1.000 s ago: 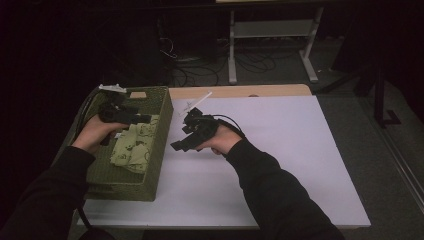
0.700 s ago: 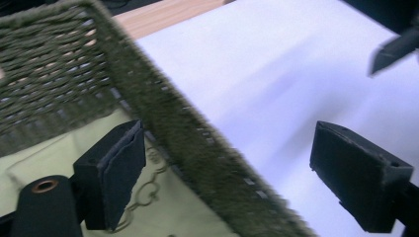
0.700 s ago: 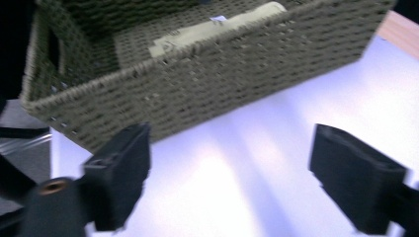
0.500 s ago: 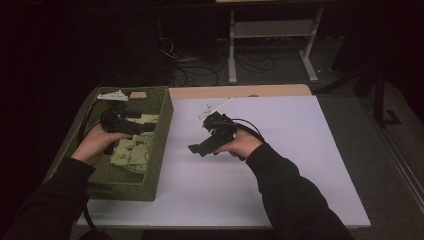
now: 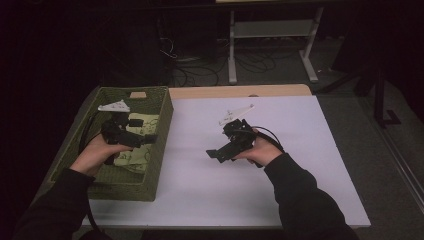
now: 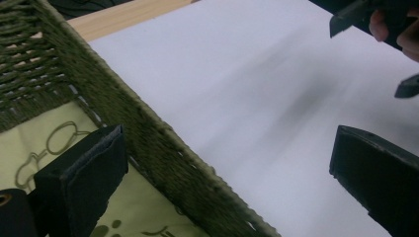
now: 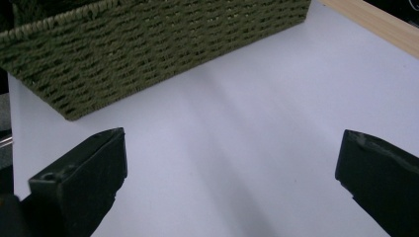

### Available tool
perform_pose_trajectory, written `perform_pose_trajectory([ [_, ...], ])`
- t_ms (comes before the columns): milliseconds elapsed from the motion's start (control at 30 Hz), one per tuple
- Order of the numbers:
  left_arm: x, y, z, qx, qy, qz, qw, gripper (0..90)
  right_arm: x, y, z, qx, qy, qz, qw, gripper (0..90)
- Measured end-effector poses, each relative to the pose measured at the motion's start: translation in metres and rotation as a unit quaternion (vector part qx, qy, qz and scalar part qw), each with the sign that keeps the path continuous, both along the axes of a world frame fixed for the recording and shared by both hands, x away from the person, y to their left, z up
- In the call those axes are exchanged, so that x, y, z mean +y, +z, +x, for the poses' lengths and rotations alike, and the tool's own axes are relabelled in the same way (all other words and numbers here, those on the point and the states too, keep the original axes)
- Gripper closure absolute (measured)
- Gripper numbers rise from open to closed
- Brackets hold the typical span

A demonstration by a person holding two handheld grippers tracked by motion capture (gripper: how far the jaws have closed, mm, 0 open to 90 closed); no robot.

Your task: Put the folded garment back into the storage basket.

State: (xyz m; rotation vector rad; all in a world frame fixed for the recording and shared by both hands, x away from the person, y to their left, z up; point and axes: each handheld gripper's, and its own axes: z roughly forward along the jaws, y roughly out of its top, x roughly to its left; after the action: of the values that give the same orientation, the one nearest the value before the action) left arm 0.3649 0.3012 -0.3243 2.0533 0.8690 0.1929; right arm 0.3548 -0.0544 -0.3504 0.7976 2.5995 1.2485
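Observation:
A green woven basket (image 5: 167, 115) stands on the left of the white table (image 5: 300, 165) with a pale green patterned cloth (image 5: 132, 159) lying in it. My left gripper (image 5: 150, 139) hovers over the basket, its jaws wide apart and just opened further, nothing between them. In the left gripper view the basket's rim (image 6: 163, 143) runs between the jaws of the left gripper (image 6: 230, 148), with the cloth (image 6: 44, 133) at lower left. My right gripper (image 5: 216, 154) is over bare table right of the basket, open and empty, its jaws just opened. The right gripper (image 7: 232, 148) faces the basket's wall (image 7: 148, 54).
A wooden strip (image 5: 240, 91) edges the table's far side. A small tan tag (image 5: 137, 94) sits at the basket's far end. White tabletop stretches right of my right hand. Beyond the table stand a grey frame (image 5: 270, 30) and floor cables.
My right gripper has moved right, away from the basket, and sunk a little over the table. My left gripper has drawn back toward the person inside the basket. Both jaw pairs stand wider.

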Motion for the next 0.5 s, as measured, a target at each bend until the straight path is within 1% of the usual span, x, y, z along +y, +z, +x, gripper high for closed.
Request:
perform_pose_trajectory([
  [67, -0.002, -0.002, -0.004, -0.001, -0.003, 0.000, 1.0000, 0.4, -0.006, -0.001, -0.003, -0.001, -0.005, 0.000, 1.0000, 0.0],
  [167, -0.004, -0.005, -0.010, -0.006, -0.007, 0.007, 0.9999, 0.4, -0.016, -0.003, -0.007, -0.003, -0.012, 0.002, 0.9999, 0.0],
  [333, -0.007, -0.011, -0.021, -0.009, -0.017, 0.004, 0.9998, 0.5, -0.035, -0.007, -0.013, -0.004, -0.028, 0.008, 0.9996, 0.0],
  [500, -0.011, -0.014, -0.028, -0.014, -0.023, 0.001, 0.9996, 0.5, -0.051, -0.011, -0.019, -0.008, -0.037, 0.006, 0.9993, 0.0],
])
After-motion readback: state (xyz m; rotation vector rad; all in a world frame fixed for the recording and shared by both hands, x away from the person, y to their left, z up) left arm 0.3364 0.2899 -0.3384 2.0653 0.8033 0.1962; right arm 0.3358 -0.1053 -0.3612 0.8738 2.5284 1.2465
